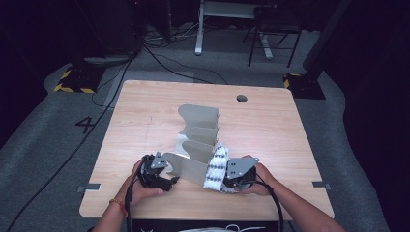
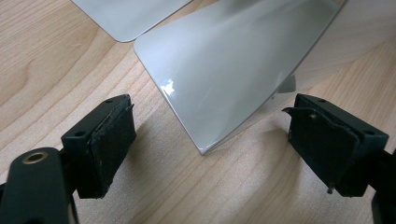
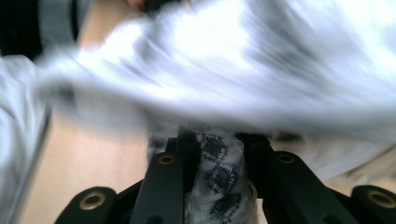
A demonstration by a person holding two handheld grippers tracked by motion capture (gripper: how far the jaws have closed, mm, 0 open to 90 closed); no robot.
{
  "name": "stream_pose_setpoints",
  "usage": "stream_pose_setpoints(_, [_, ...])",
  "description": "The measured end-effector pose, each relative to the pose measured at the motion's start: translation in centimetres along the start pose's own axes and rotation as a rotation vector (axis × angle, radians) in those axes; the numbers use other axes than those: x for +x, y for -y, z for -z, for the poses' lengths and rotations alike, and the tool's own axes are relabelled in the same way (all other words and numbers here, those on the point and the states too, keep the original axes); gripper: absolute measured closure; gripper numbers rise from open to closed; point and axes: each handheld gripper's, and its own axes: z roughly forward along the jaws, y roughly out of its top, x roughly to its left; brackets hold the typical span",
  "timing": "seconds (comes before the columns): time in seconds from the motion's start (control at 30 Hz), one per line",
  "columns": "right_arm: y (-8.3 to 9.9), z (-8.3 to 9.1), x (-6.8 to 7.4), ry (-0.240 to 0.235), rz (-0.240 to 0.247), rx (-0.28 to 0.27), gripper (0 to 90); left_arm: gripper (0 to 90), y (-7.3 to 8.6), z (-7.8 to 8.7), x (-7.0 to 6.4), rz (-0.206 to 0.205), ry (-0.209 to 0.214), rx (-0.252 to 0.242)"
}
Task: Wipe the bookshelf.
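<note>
Cloth (image 1: 216, 167) pinched in R gripper (image 3: 218, 154) fingers beside rack (image 1: 199, 135); L gripper (image 2: 212, 140) fingers wide, empty

Black tools (image 1: 159, 174), grey plates, one orange wristband (image 1: 118, 205)

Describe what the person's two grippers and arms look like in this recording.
Both are black two-jaw tools. The left gripper has flat, dark, worn rubber pads and brass-coloured screw inserts. The right gripper has the same brass inserts and a grey three-cornered plate on top. A black cable trails from it. The forearms are bare, with an orange-red wristband on the left.
</note>
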Motion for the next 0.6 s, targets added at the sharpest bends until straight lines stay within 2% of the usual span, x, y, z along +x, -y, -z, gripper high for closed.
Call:
stream_pose_setpoints(0.07, [0.9,-0.6,-0.6,-0.009,-0.038,0.017,76.0,14.8,0.0,0.0,0.0,0.002,0.002,0.001])
stream_pose_setpoints(0.13, [1.0,-0.2,-1.1,0.014,-0.045,0.006,76.1,14.8,0.0,0.0,0.0,0.000,0.000,0.000])
stream_pose_setpoints(0.23, [0.8,1.6,-2.1,0.049,-0.081,-0.082,76.3,14.8,0.0,0.0,0.0,0.004,0.002,-0.001])
stream_pose_setpoints(0.33, [0.7,3.3,-3.0,0.137,-0.103,-0.161,76.3,14.8,0.0,0.0,0.0,0.006,0.003,-0.001])
stream_pose_setpoints(0.43, [1.0,4.4,-4.1,0.226,-0.152,-0.216,76.3,14.8,0.0,0.0,-0.1,0.009,0.000,-0.001])
stream_pose_setpoints(0.47, [1.3,4.5,-4.8,0.257,-0.190,-0.233,76.3,14.8,0.0,0.0,-0.1,0.009,-0.001,0.000])
stream_pose_setpoints(0.53, [1.6,4.2,-5.4,0.263,-0.224,-0.230,76.2,14.8,-0.1,0.0,0.0,0.006,-0.001,0.002])
stream_pose_setpoints(0.6, [2.0,2.9,-5.9,0.281,-0.212,-0.164,76.2,14.8,-0.1,0.0,0.0,0.004,-0.001,0.003])
